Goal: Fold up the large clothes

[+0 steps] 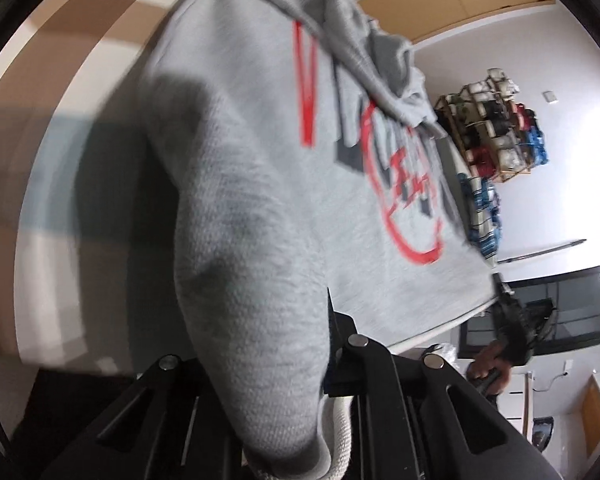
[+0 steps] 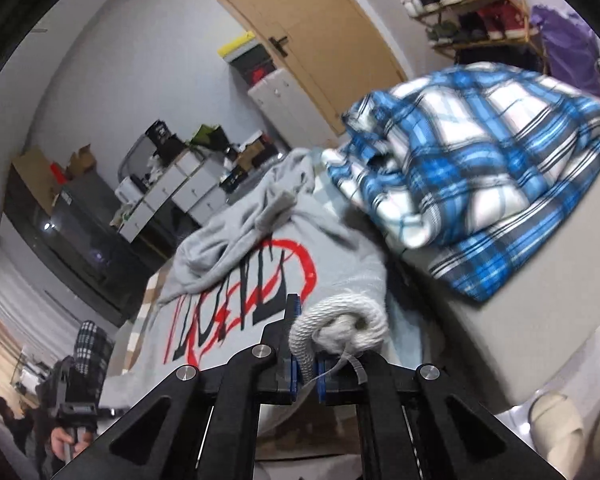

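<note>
A grey hoodie (image 1: 260,152) with red and dark lettering lies spread on a checked bed cover (image 1: 60,128), its hood bunched at the far end. My left gripper (image 1: 292,364) is shut on a grey sleeve (image 1: 256,288) near its ribbed cuff, and the sleeve hangs lifted toward the camera. In the right wrist view the same hoodie (image 2: 236,280) lies ahead. My right gripper (image 2: 306,364) is shut on the other sleeve's white ribbed cuff (image 2: 340,320), which bulges above the blue pads. The other gripper (image 2: 76,400) shows at lower left in a hand.
A blue and white plaid shirt (image 2: 476,168) lies folded on a grey cushion (image 2: 540,320) right of the hoodie. A shoe rack (image 2: 468,4), a wooden door (image 2: 320,40) and white cabinets (image 2: 172,188) stand behind. The right-hand gripper (image 1: 512,320) shows at the hoodie's hem.
</note>
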Available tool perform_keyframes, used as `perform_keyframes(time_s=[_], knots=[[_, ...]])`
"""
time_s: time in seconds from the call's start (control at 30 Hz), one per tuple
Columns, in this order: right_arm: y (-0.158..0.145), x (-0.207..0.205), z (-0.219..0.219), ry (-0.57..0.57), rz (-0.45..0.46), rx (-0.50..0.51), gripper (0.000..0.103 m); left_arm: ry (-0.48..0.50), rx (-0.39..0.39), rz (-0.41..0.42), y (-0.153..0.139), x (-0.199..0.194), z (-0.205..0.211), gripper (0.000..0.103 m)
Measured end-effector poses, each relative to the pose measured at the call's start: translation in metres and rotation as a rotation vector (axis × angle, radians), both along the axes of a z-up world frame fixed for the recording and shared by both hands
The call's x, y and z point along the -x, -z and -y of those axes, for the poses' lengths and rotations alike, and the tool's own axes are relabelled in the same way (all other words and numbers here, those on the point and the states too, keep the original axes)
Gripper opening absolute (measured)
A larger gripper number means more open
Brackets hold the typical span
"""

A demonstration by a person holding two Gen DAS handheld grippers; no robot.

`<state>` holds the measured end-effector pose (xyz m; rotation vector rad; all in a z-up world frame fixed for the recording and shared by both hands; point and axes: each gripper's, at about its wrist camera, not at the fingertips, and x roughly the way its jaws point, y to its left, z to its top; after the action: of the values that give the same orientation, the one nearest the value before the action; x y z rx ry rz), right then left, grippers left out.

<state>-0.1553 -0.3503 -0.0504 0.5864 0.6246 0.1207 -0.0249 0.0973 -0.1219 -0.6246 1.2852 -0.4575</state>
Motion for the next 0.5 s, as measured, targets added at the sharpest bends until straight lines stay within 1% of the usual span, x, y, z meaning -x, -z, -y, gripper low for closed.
perform_keyframes(time_s=[0.1,0.2,0.27,0.37,0.5], knots=[[-0.003,0.007,0.001,0.002,0.017,0.004,0.006,-0.012,-0.050,-0.002,0.008,0.015,0.001,0.008],[-0.002,0.016,0.000,0.006,0.015,0.029,0.005,-0.029,-0.027,0.013,0.003,0.025,-0.001,0.008],[0.000,0.020,0.001,0.014,0.016,0.028,0.005,-0.034,-0.007,0.014,0.001,0.031,-0.003,0.008],[0.002,0.032,0.011,0.030,0.019,-0.006,0.005,-0.024,0.001,0.014,-0.001,0.038,-0.001,0.008],[0.004,0.046,0.015,0.025,0.016,0.003,0.005,-0.019,0.000,0.024,-0.007,0.044,-0.001,0.008]])
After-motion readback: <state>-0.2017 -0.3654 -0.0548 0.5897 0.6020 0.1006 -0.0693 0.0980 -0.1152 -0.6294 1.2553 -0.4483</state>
